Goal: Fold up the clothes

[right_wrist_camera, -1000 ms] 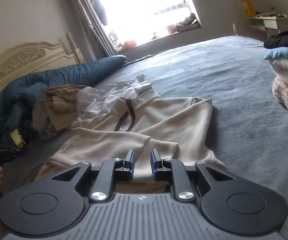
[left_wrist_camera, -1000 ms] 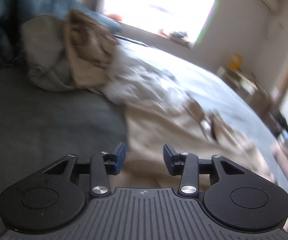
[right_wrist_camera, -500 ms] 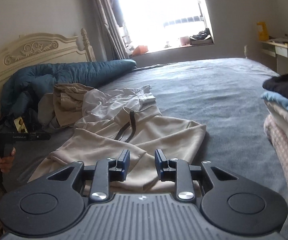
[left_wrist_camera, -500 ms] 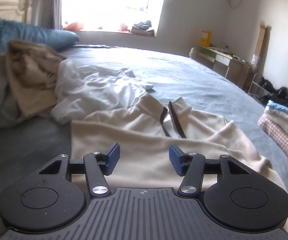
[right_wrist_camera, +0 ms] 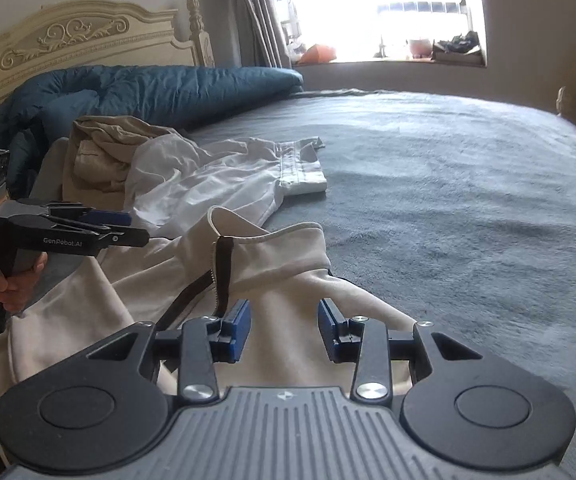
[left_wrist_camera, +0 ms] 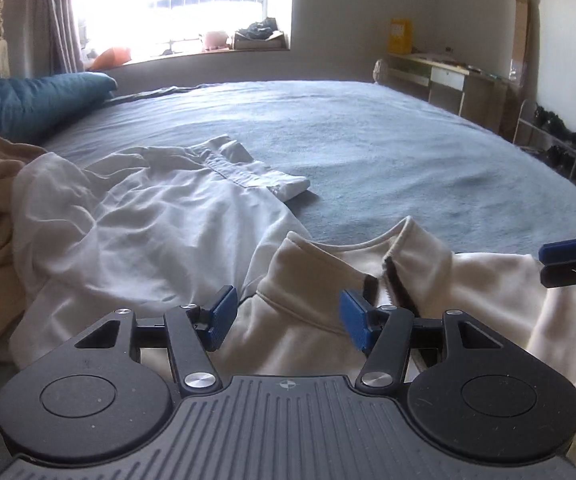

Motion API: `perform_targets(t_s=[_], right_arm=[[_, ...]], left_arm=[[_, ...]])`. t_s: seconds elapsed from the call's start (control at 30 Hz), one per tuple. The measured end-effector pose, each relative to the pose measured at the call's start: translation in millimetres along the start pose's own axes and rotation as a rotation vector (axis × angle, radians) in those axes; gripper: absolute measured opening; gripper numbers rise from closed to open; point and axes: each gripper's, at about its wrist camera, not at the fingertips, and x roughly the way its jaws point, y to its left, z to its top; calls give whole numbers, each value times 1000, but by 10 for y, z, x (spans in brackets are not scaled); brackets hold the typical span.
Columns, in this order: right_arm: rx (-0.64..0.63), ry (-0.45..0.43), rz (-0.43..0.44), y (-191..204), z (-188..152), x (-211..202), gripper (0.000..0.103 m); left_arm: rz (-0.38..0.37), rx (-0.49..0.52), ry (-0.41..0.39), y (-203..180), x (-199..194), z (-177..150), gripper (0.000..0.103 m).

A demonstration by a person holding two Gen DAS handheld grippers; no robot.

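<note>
The fingers (left_wrist_camera: 220, 318) of the left gripper (left_wrist_camera: 286, 320) stand about half apart with nothing pinched; they hover just over the left shoulder of the cream zip-neck pullover (left_wrist_camera: 315, 300). The right gripper (right_wrist_camera: 284, 330) has its jaws opening, narrower than the left's, and only loose cloth of the pullover's right shoulder lies below the gap, not clamped.

The pullover lies spread on the grey bedspread (left_wrist_camera: 367, 140), collar away from the person, its short dark zip (right_wrist_camera: 224, 268) open at the neck. Judging by the two grippers poised at either shoulder, the step in hand is taking hold of the top of this garment to begin its fold. The next move seems to call for lowering each gripper onto a shoulder seam, closing on the fabric, and keeping both sides level so the cloth does not skew.

Counted: two grippers; one cream pullover; one white shirt (left_wrist_camera: 160, 216) crumpled beside it, touching its collar edge; one tan garment (right_wrist_camera: 100, 152) heaped beyond that; one teal duvet (right_wrist_camera: 148, 88) rolled along the carved headboard (right_wrist_camera: 68, 36). One hand (right_wrist_camera: 16, 280) shows, holding the left gripper's handle.
</note>
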Motion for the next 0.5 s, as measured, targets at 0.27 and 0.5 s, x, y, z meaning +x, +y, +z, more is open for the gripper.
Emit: perform_targets(t_s=[0.27,0.5], right_arm=[[154,88,83,-458,421,951,40],[352,195,182,-780,535,1558,42]], left_arm=[[-136,-60,56,225,537,59,53],[-232,-188,68,396,753,113,48]])
